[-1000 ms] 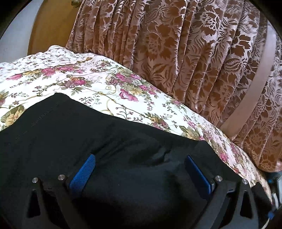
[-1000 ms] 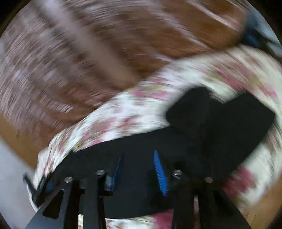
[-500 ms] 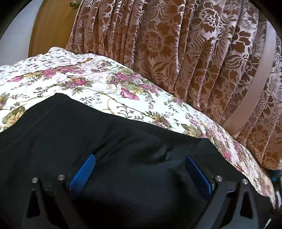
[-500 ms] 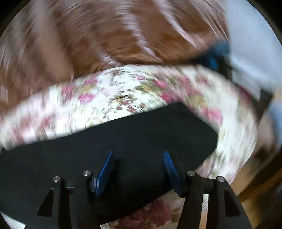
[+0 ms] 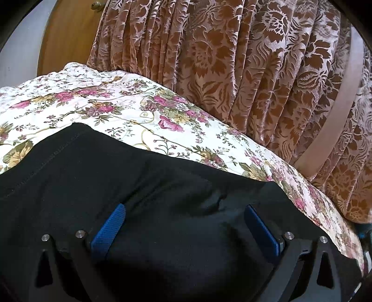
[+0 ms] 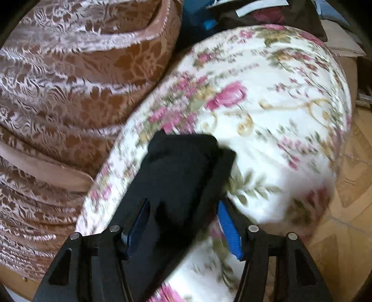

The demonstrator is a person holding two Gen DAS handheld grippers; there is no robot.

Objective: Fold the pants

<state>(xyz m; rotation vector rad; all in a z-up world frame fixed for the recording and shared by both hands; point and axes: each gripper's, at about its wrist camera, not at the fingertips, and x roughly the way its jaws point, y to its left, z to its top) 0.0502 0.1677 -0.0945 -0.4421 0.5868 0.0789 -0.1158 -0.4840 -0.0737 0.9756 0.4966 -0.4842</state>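
Observation:
Black pants (image 5: 144, 197) lie spread on a floral bedsheet (image 5: 111, 109). My left gripper (image 5: 183, 213) is open, its blue pads (image 5: 108, 228) wide apart and low over the wide part of the pants. In the right wrist view the leg end of the pants (image 6: 183, 167) lies on the sheet (image 6: 279, 116), its edges blurred. My right gripper (image 6: 183, 216) is open, its blue pads (image 6: 229, 228) on either side of the leg end. I cannot tell if the pads touch the cloth.
A brown patterned curtain (image 5: 244, 69) hangs behind the bed, also in the right wrist view (image 6: 69, 81). A wooden door (image 5: 67, 39) stands at the far left. Wooden floor (image 6: 348, 209) shows past the bed's edge, with dark clutter (image 6: 255, 11) beyond.
My right gripper has swung fast along the pants to the leg end and opened a little wider. My left gripper has held nearly still, open over the pants.

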